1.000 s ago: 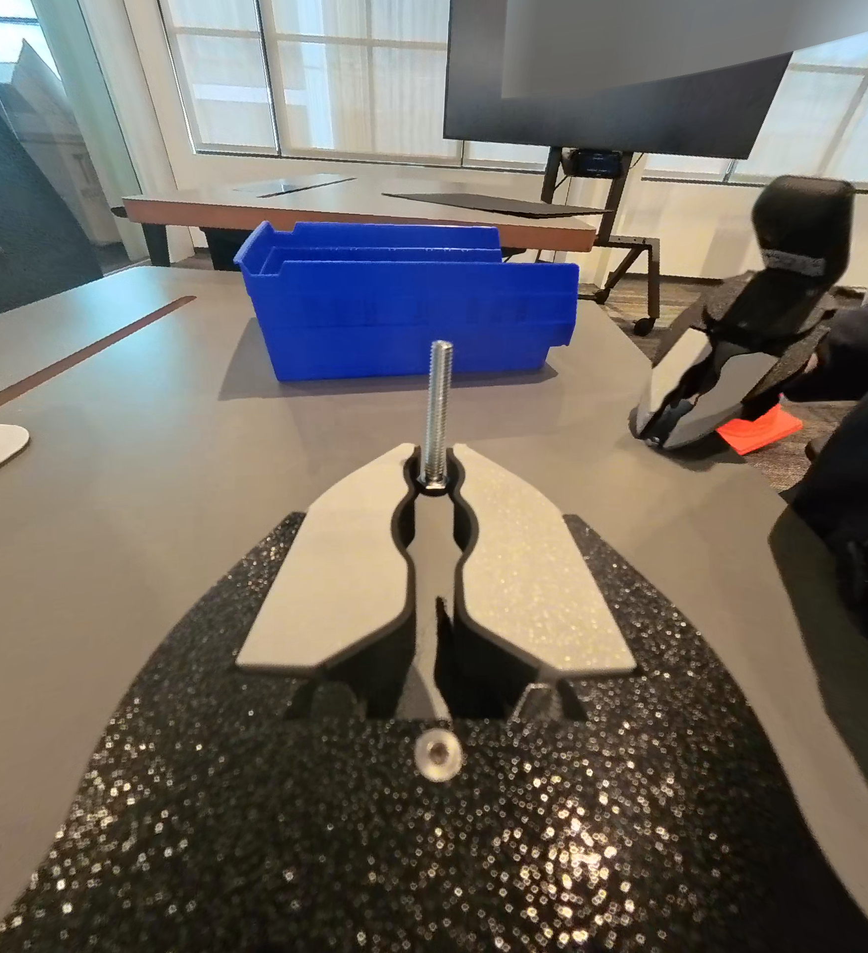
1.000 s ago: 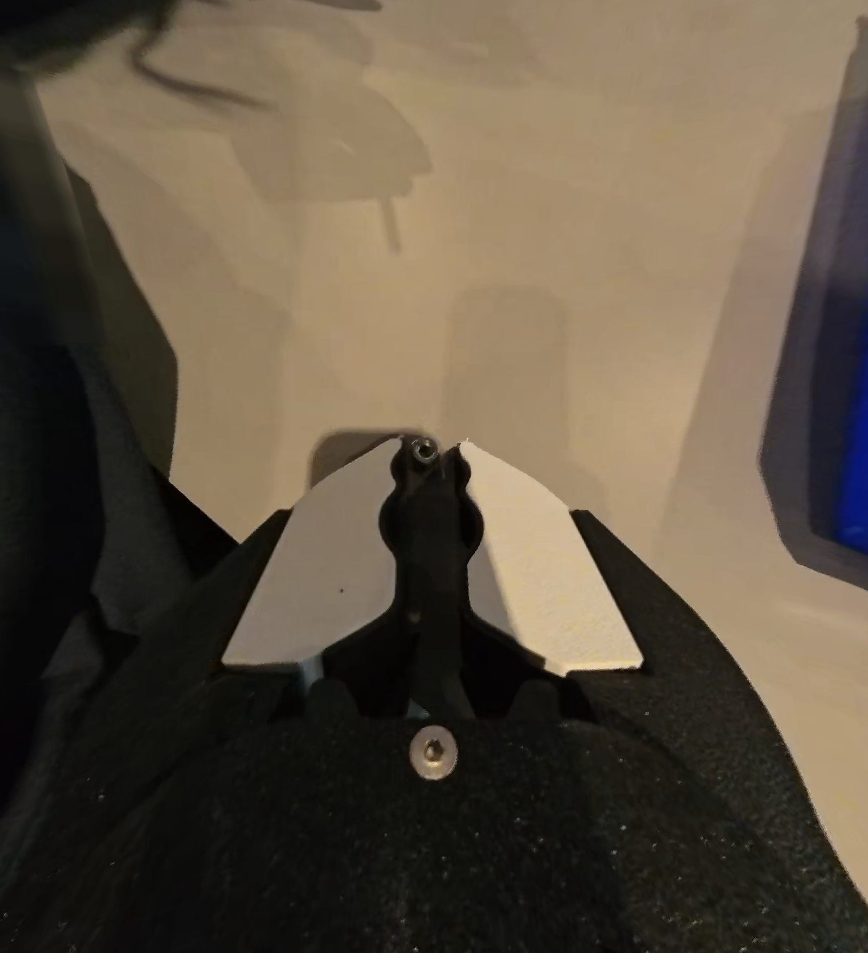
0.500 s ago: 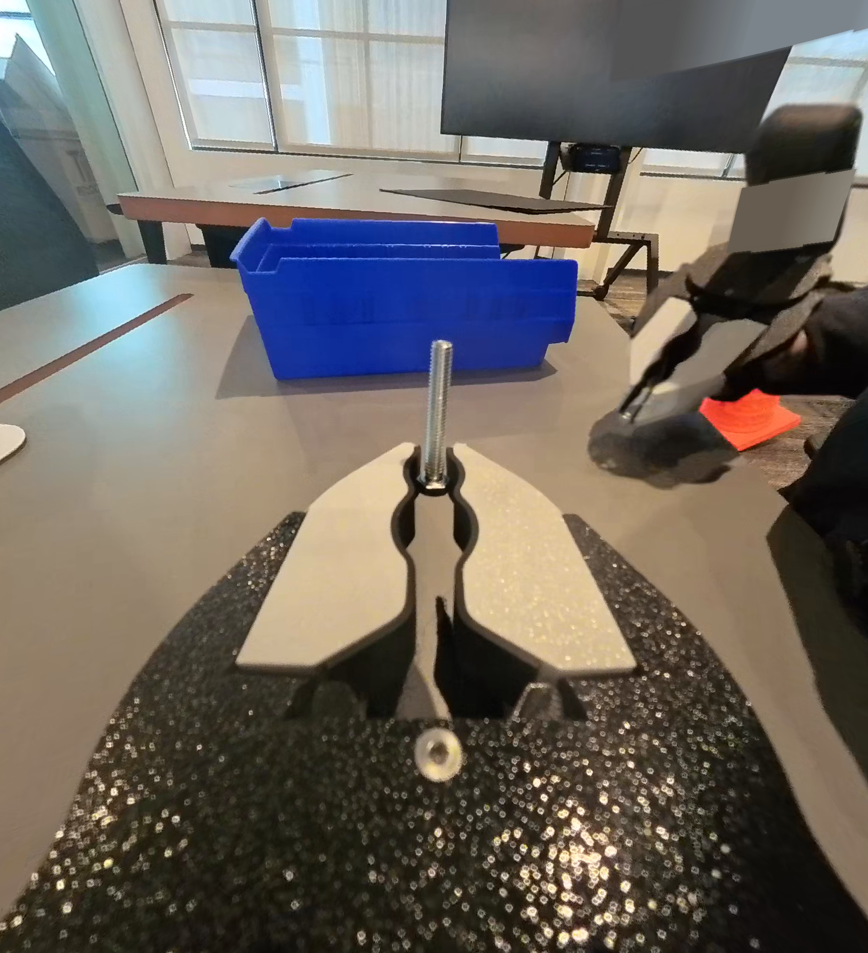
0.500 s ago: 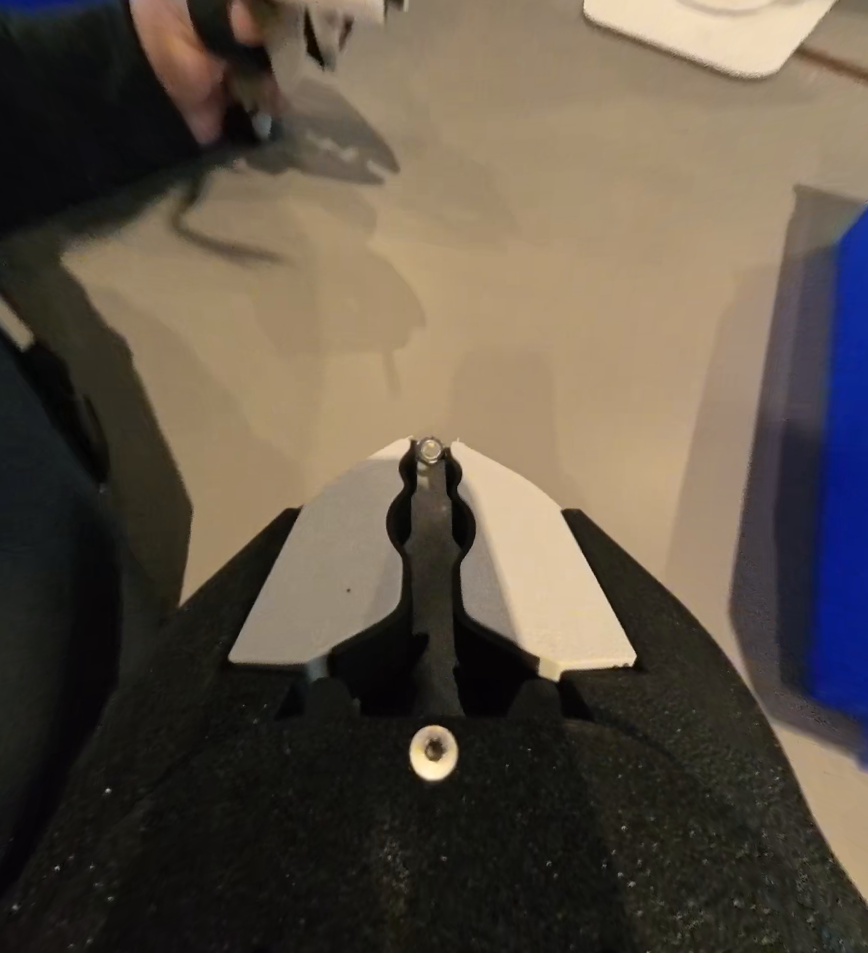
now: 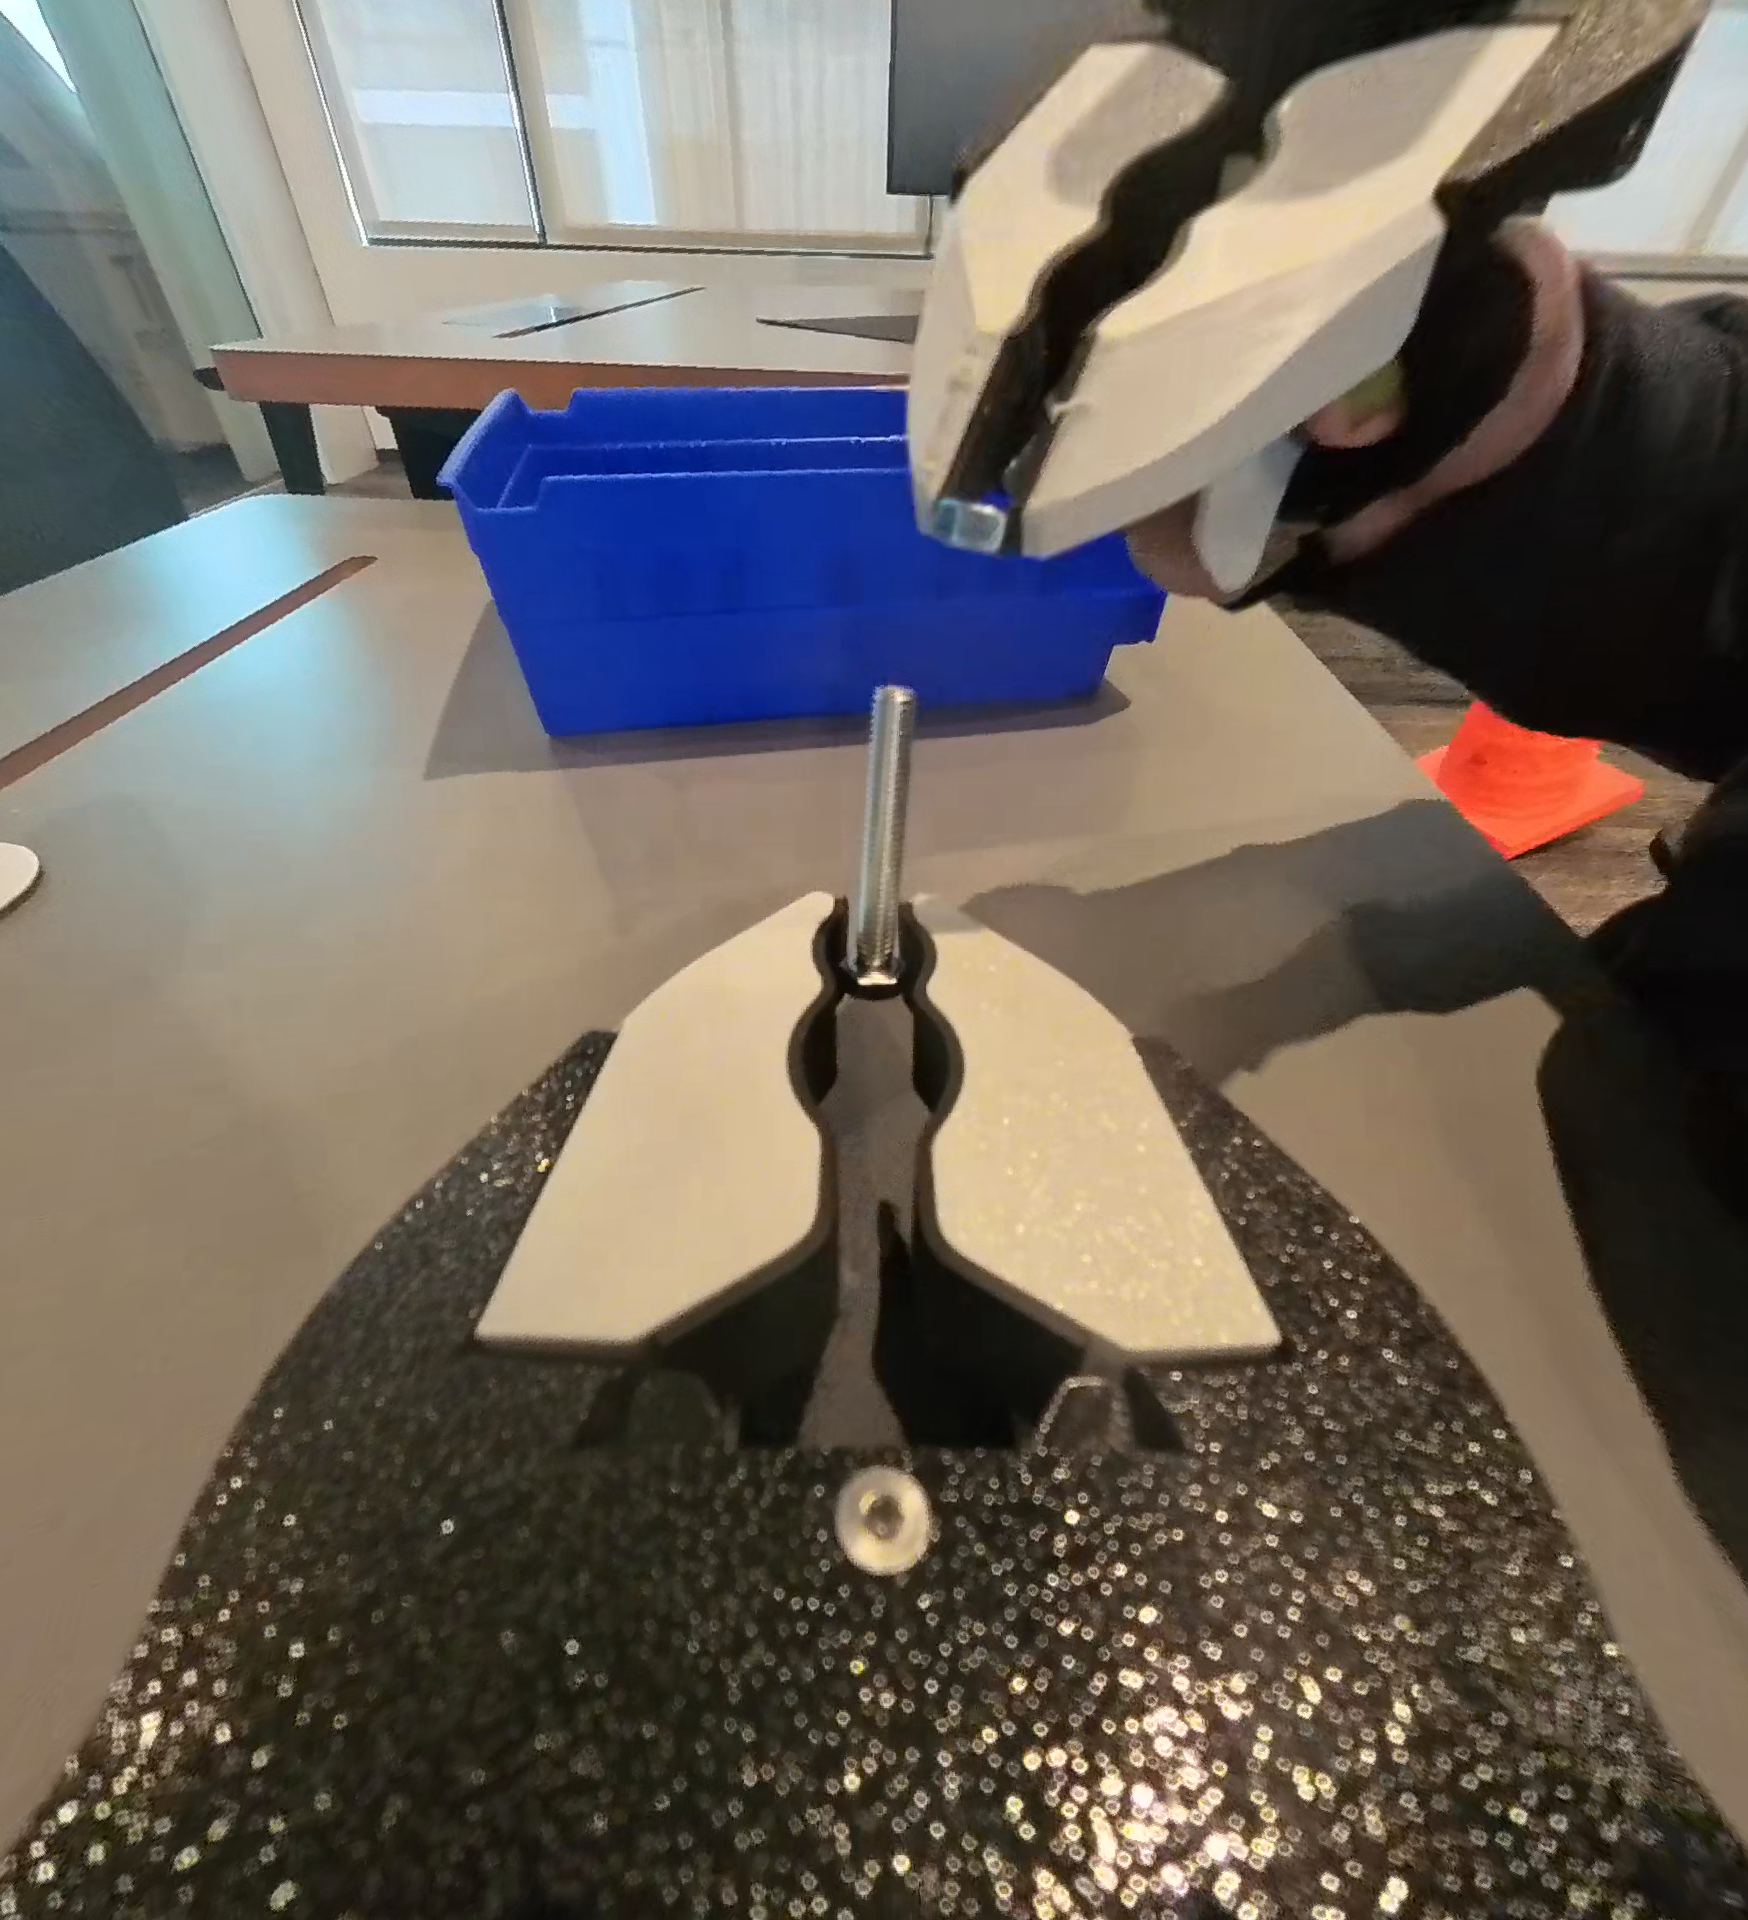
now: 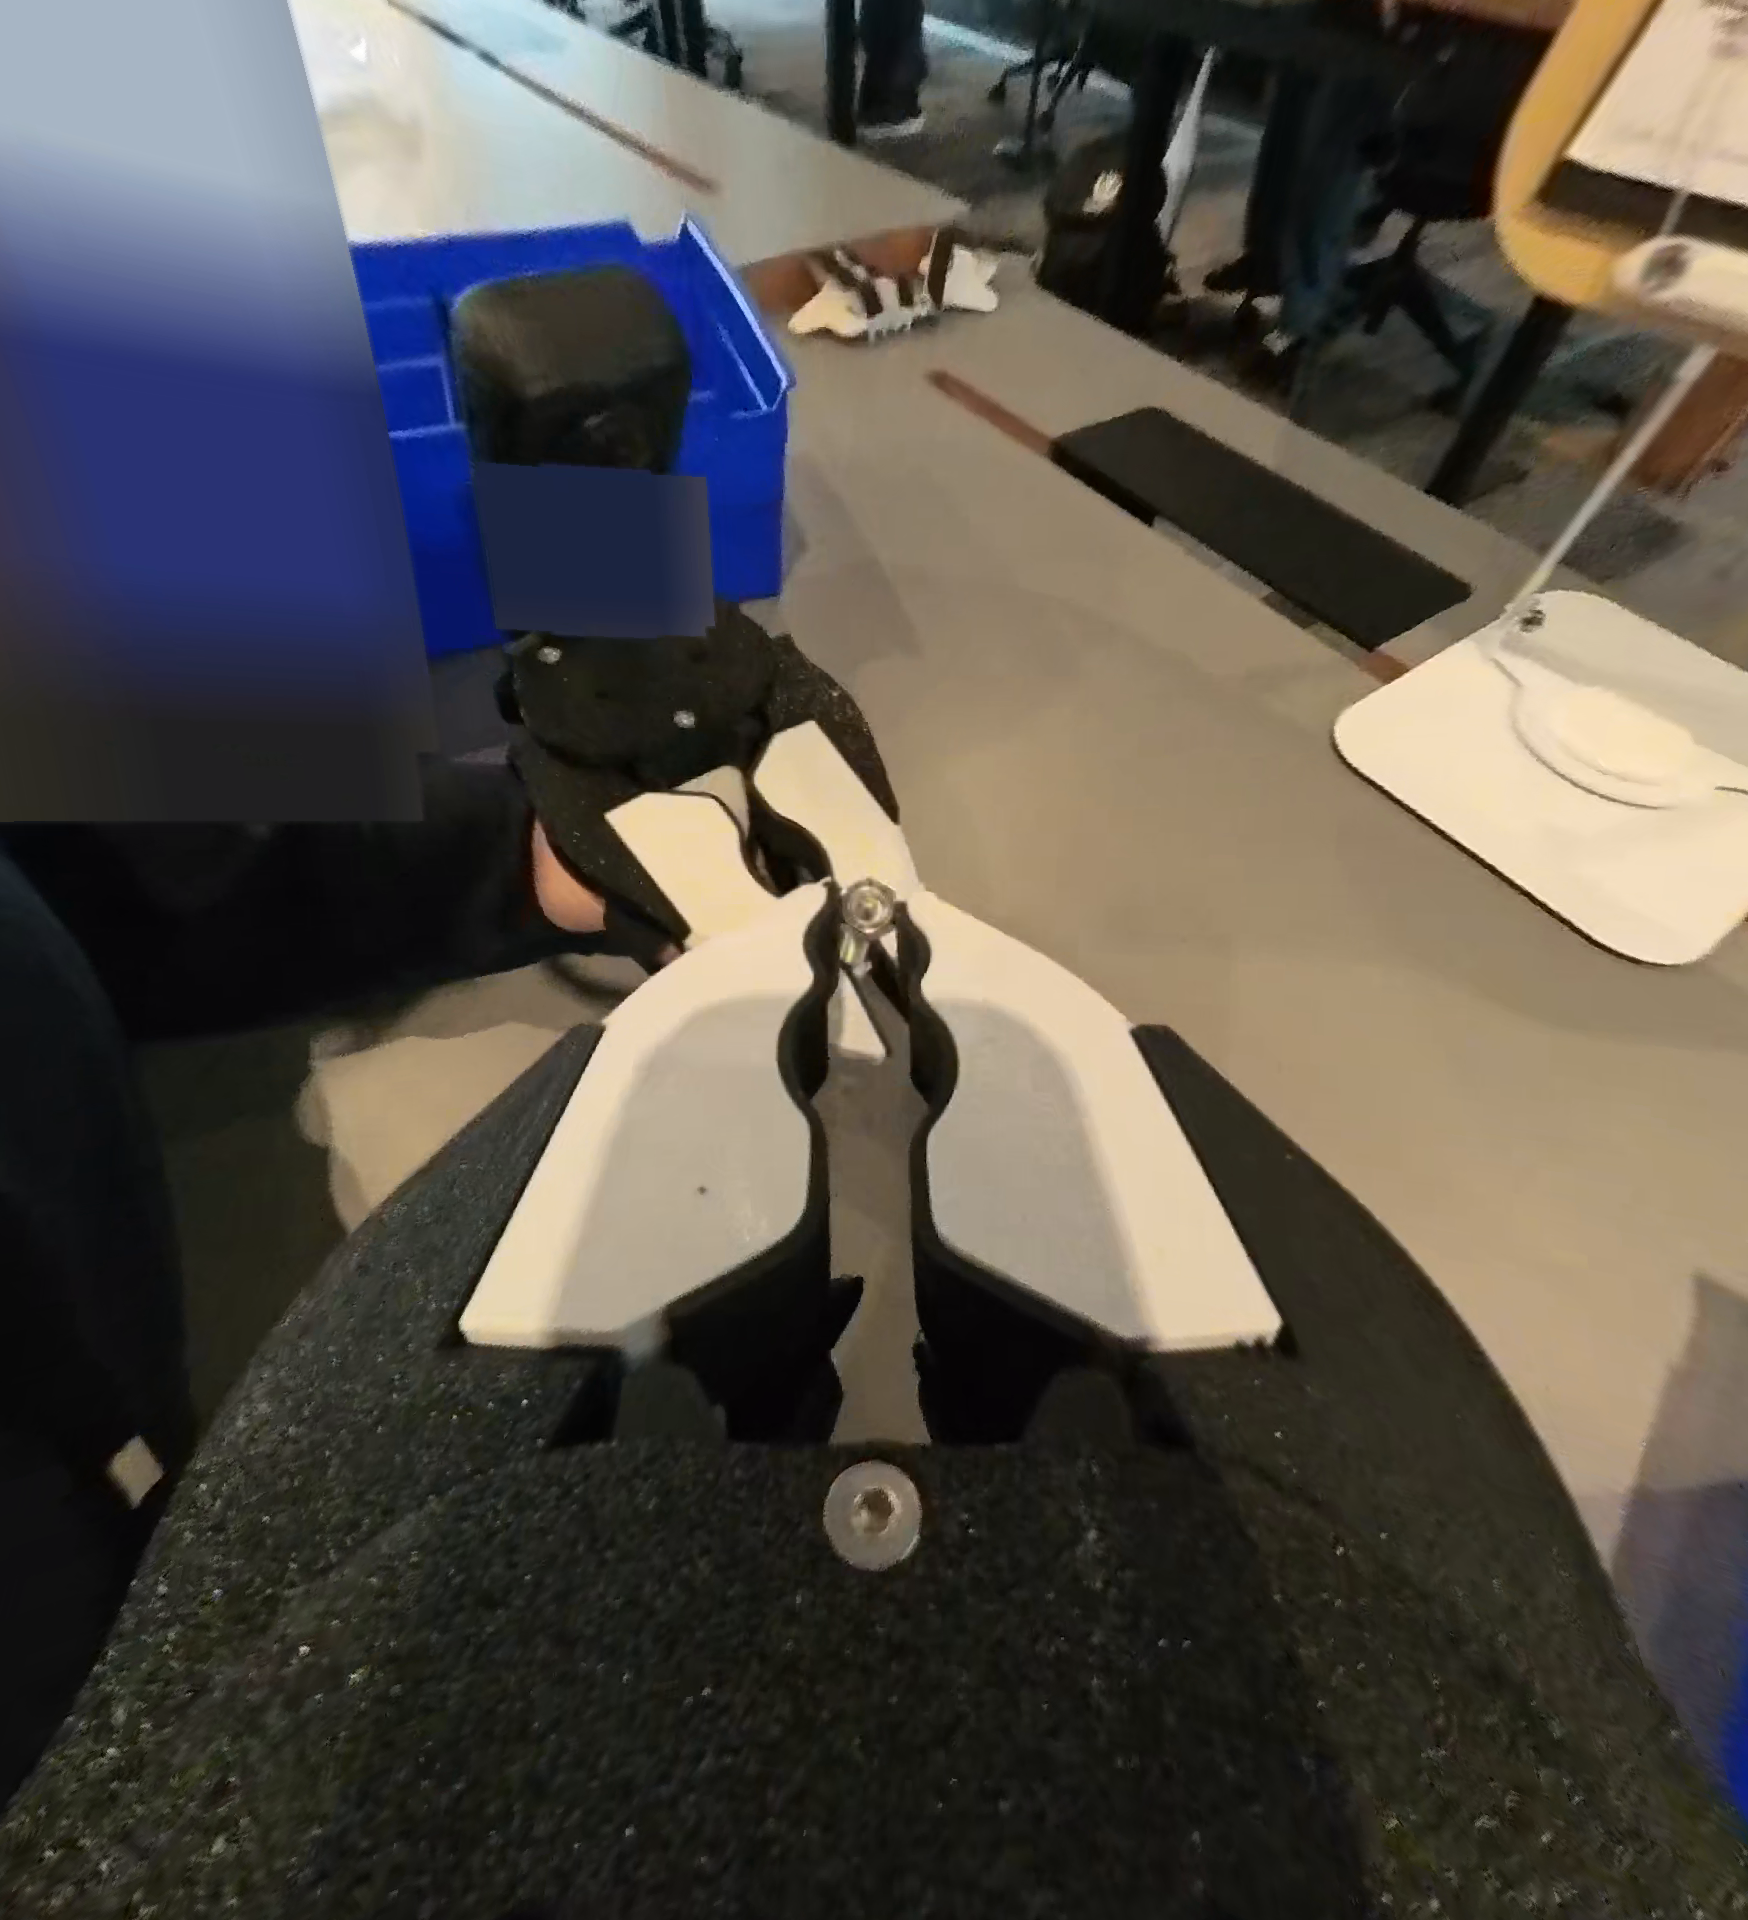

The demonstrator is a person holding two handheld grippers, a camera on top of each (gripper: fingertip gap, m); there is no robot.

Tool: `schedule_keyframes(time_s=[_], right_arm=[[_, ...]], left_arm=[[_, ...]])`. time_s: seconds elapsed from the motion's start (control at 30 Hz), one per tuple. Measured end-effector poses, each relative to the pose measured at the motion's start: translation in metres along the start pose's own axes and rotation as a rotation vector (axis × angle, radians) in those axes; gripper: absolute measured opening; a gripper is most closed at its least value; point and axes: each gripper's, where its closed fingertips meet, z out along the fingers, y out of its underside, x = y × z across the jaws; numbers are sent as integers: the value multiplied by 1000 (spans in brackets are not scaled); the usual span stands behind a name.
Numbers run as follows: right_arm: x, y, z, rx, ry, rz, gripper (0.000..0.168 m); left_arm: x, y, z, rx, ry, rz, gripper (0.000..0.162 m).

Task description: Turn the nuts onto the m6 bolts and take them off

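Above the grey bench (image 5: 278, 935), a small steel nut (image 5: 972, 520) sits pinched in the right gripper (image 5: 989, 514), poised over a threaded bolt (image 5: 880, 821) clamped upright by its head in the left gripper (image 5: 875, 940). Both look light, rigid and slick, best held by flats; blue plastic bin (image 5: 797, 623) behind.

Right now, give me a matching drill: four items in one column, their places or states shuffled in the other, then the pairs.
Items
1. bolt
2. nut
3. blue bin
4. orange cone

Places or states
A. on the floor past the table's right edge
B. pinched at the tip of the right claw, in the air above the bolt
C. upright, clamped in the left claw
D. on the table beyond the bolt

Pairs: 1-C, 2-B, 3-D, 4-A
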Motion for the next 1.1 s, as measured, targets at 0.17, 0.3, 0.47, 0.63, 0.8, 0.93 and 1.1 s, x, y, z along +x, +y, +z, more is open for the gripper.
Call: schedule_keyframes(time_s=[0.17,0.3,0.47,0.63,0.8,0.93,1.1], right_arm=[[0,2,9,-74,-7,-30,10],[-1,7,14,-108,-15,-27,10],[-1,9,18,-129,-21,-16,10],[-1,10,18,-148,-18,-25,10],[0,11,19,-146,-27,-9,10],[-1,11,19,-146,-31,-3,10],[-1,11,18,-149,-34,1,10]], left_arm=[[0,0,0,0,3,-8,9],[0,1,0,-4,5,-5,9],[1,1,1,-6,7,-1,9],[1,1,1,-7,7,-1,9],[1,1,1,-9,9,-2,9],[1,1,1,-9,9,-3,9],[1,1,1,-10,10,-2,9]])
